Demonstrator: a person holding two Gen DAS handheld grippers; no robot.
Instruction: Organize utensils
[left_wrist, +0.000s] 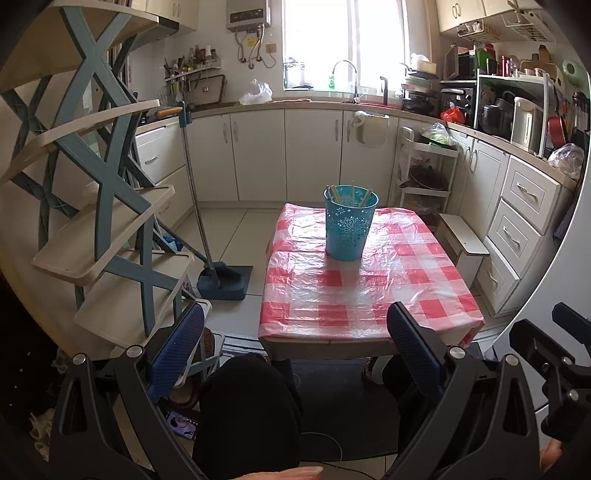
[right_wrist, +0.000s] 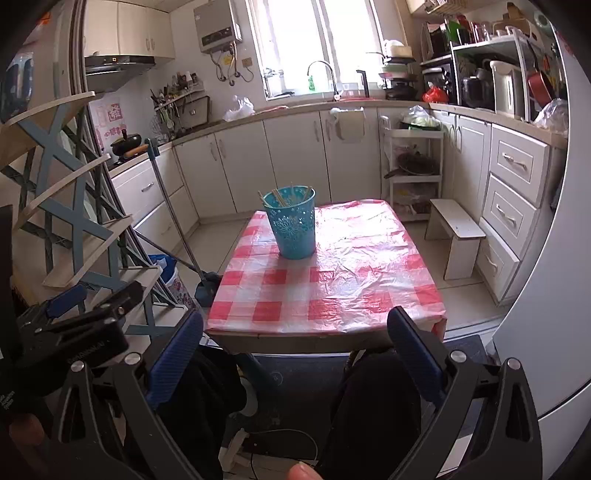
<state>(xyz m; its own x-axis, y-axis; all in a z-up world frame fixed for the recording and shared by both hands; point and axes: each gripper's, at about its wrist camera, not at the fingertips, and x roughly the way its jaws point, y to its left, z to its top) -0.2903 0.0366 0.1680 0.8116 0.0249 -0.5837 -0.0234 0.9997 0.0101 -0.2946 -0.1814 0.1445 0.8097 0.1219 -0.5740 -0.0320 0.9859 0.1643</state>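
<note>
A teal perforated utensil cup (left_wrist: 350, 226) stands on the far part of a small table with a red-and-white checked plastic cloth (left_wrist: 369, 288). Several wooden chopsticks (left_wrist: 352, 194) stand inside it. It also shows in the right wrist view (right_wrist: 293, 223), with the chopsticks (right_wrist: 291, 195) in it, on the cloth (right_wrist: 332, 280). My left gripper (left_wrist: 295, 343) is open and empty, held back from the table's near edge above the person's knees. My right gripper (right_wrist: 295, 347) is open and empty, likewise short of the near edge.
A blue-and-cream shelf rack (left_wrist: 110, 221) stands close on the left. A broom and dustpan (left_wrist: 221, 273) lean beside it. A small white stool (right_wrist: 456, 229) and a white trolley (right_wrist: 413, 162) stand to the right of the table. White cabinets line the back and right walls.
</note>
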